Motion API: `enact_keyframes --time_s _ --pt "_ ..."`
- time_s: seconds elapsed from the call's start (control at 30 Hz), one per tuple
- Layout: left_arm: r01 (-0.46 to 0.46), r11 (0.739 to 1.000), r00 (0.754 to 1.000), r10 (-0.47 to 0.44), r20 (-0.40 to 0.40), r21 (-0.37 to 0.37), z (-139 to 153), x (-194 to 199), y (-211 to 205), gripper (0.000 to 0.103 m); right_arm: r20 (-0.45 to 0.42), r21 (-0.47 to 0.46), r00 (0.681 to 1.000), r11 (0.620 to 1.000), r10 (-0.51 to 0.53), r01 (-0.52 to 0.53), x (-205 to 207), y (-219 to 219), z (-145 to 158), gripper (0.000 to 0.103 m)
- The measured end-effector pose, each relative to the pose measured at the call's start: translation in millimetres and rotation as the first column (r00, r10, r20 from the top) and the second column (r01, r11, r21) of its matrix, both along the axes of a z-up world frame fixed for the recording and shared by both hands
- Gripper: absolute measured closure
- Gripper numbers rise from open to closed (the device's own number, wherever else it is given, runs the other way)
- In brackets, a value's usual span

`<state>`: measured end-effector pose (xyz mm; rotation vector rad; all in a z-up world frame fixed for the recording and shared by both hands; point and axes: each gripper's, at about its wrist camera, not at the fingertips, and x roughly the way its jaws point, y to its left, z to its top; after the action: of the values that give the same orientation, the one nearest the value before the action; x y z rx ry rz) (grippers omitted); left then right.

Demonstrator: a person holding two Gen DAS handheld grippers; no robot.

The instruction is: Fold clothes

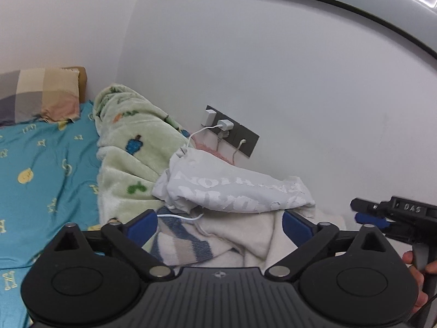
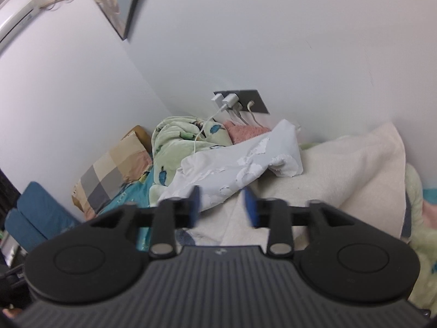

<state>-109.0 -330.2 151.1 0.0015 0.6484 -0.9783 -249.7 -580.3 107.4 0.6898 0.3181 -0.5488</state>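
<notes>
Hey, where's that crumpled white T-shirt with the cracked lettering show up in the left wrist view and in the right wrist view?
Left wrist view: the white T-shirt sits at centre, just beyond the open fingers of the left gripper, on the cream blanket.
Right wrist view: the shirt lies at centre, running up and right from the right gripper.
Shared landmark: the grey wall socket panel with white chargers, just behind the shirt.

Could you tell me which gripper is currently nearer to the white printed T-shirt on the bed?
Probably right. The right gripper is just short of the white T-shirt; the left gripper sits farther back.
</notes>
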Motion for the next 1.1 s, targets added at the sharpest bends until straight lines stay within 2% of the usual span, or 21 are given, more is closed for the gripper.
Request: enact_keyframes --time_s 0.1,0.2,0.37,0.6,0.87,1.1 --pt "-0.009 1.000 0.999 0.009 0.037 0.014 1 -10 13 0.000 0.007 -0.063 1.000 0.998 0.014 -0.014 -3 17 6 0.029" --pt "-0.018 0.999 0.997 0.015 0.076 0.034 0 -17 24 0.000 0.002 -0.125 1.000 0.992 0.024 -0.024 -5 35 10 0.015" --pt "-0.028 0.998 0.993 0.021 0.120 0.054 -1 -27 41 0.000 -0.013 -0.220 0.999 0.975 0.035 -0.037 -4 63 12 0.015" --pt "-0.065 0.997 0.980 0.057 0.190 0.037 -1 -46 68 0.000 -0.025 -0.312 0.999 0.949 0.026 -0.033 2 97 8 0.015" --pt "-0.096 0.995 0.966 0.088 0.241 0.022 -6 -55 93 0.000 -0.050 -0.360 0.999 0.932 0.014 -0.031 16 125 -5 0.015" --pt "-0.134 0.990 0.959 0.119 0.256 0.044 -18 -45 98 0.001 -0.071 -0.408 0.997 0.912 0.013 -0.041 26 145 -10 0.015"
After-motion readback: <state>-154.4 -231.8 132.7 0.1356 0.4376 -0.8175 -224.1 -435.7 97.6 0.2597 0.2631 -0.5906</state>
